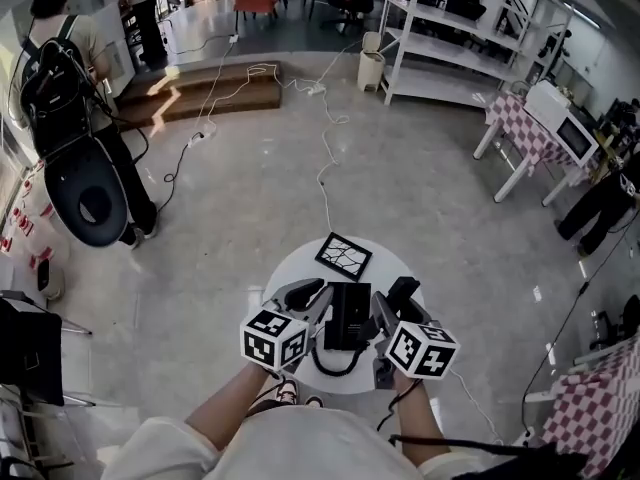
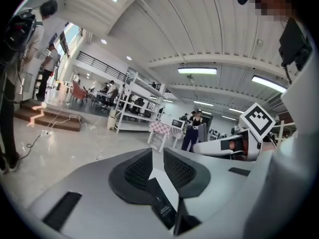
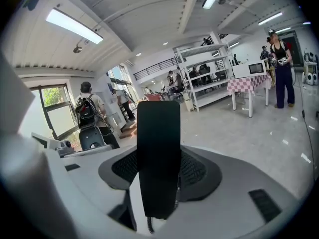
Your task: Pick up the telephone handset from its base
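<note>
Nearest, pinching the handset across its narrow sides with the fingers of the right gripper, spread wide to take it. Held upright, seemingly clear of the base, with the coiled cord trailing from its lower end. Probably light, stiff, hard plastic. Smooth and glossy, so apt to slip or twist unless gripped near the middle, flat on the sides, away from the cord end. Worth allowing for the cord's tug: springy, and may drag the base along. Sturdy enough for a gentle lift, though unlikely to take a drop kindly. Alongside, nothing between the fingers of the left gripper, set a little apart.

Below, a small round white worktop, smooth, carrying the base at its middle and a black tile with a white crackle pattern at the far edge.

Beyond, a polished grey floor crossed by loose cables. Farther off, a low wooden step, white shelving, a checked-cloth table with a microwave, and a person with a backpack at the left edge.
</note>
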